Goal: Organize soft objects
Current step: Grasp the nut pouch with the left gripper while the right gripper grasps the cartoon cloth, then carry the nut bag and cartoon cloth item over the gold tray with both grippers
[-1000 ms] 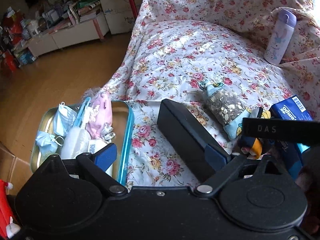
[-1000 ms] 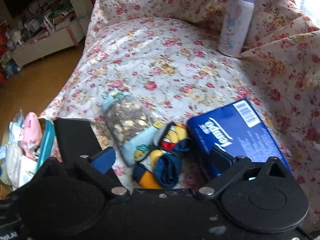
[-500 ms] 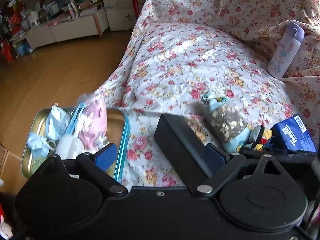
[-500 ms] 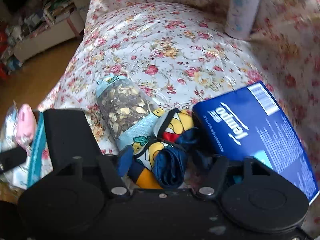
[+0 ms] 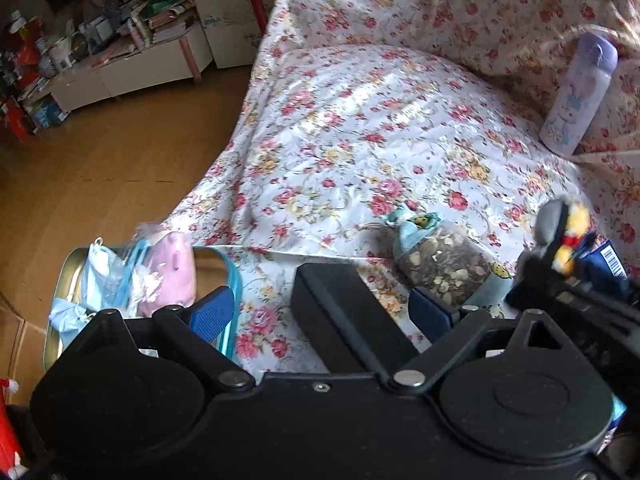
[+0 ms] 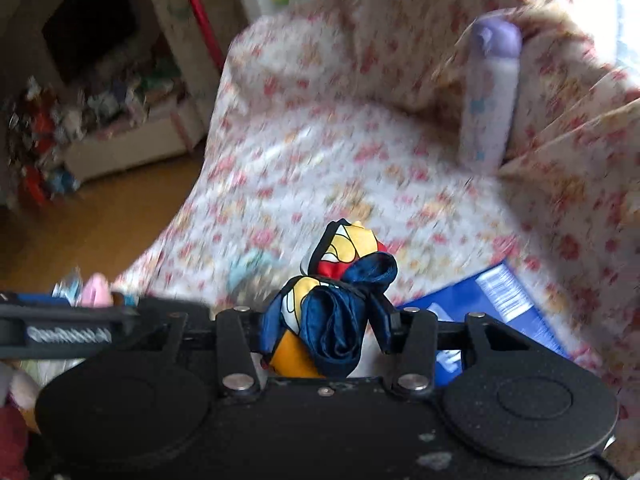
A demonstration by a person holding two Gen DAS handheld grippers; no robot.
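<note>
The right gripper [image 6: 324, 320] had just been closing, and its jaws pinched the rolled socks [image 6: 332, 296], held clear above the flowered cover [image 6: 320, 168]. The bundle looked light and squashy, likely to sag or unroll if gripped by a loose end, so the thick middle was the safest hold. The left gripper [image 5: 320, 308] stood wide and empty over a black box [image 5: 344, 316]. Nearby lay 1 patterned pouch [image 5: 444, 264], 1 blue tissue pack [image 6: 496, 300], 1 purple bottle [image 5: 576, 96] and 1 tin [image 5: 216, 260] holding several soft items, too jumbled to count.
</note>
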